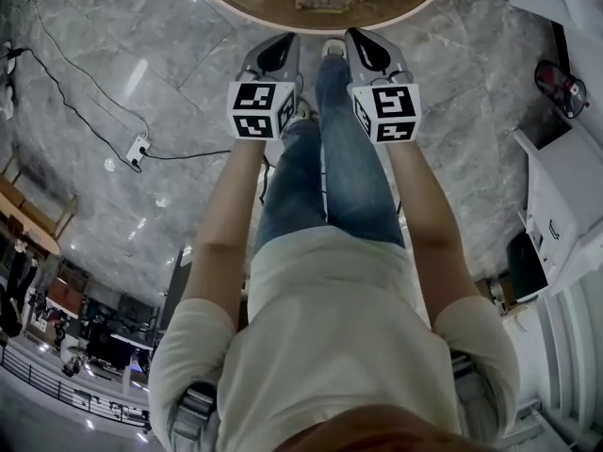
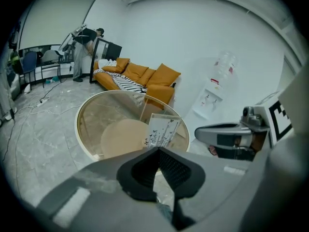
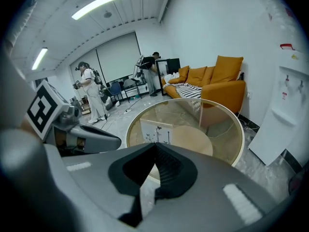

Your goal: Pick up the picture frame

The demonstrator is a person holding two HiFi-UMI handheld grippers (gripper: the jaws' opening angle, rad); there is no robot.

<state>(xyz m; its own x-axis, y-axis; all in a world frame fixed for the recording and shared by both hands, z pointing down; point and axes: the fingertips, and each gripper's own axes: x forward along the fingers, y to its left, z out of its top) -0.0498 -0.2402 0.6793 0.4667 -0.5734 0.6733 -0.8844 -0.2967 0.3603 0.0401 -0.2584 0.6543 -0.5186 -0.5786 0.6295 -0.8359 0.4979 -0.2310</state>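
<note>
A white picture frame point(image 2: 162, 131) with small dark butterfly prints stands upright on the round glass table point(image 2: 91, 124); the right gripper view shows the frame point(image 3: 157, 131) too, just beyond the jaw tips. My left gripper point(image 2: 158, 150) is shut with nothing in it, still short of the table. My right gripper point(image 3: 155, 144) is shut and empty as well. In the head view the left gripper point(image 1: 273, 50) and the right gripper point(image 1: 363, 45) point side by side at the table's near rim point(image 1: 283, 17); the frame is out of that view.
An orange sofa point(image 2: 140, 79) stands behind the table, a white water dispenser point(image 2: 215, 93) to its right. People stand at the far end of the room point(image 3: 91, 88). A cable and power strip point(image 1: 138, 149) lie on the marble floor to my left.
</note>
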